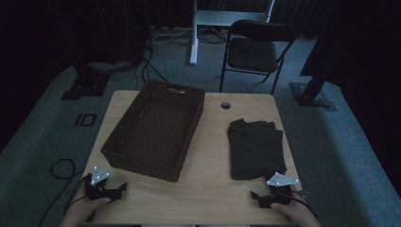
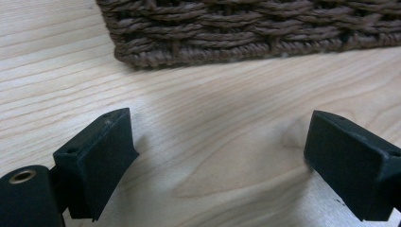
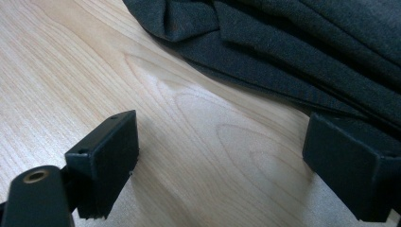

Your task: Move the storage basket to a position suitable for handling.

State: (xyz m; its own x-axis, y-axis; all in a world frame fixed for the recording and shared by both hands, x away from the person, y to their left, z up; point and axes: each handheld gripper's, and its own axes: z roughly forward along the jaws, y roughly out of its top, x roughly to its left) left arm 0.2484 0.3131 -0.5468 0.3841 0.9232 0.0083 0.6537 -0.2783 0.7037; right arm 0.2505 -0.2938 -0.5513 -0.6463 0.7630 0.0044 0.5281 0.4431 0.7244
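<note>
A brown woven basket [image 1: 124, 150] lies empty on the left half of the wooden table [image 1: 208, 170]; its near wall [image 2: 246, 33] fills the top of the left gripper view. A folded dark cloth [image 1: 255, 146] lies on the right half, and its folds [image 3: 302, 42] cross the top right of the right gripper view. My left gripper [image 1: 120, 189] rests at the table's near left corner, open over bare wood [image 2: 217, 156]. My right gripper [image 1: 255, 196] rests near the front right edge, just short of the cloth, open with nothing between its fingers [image 3: 217, 165].
A round cable hole [image 1: 225, 105] sits in the table's far edge. Beyond the table stand a black folding chair [image 1: 255, 49] and a white desk leg [image 1: 193, 33] on grey carpet. Cables [image 1: 61, 170] trail on the floor at the left.
</note>
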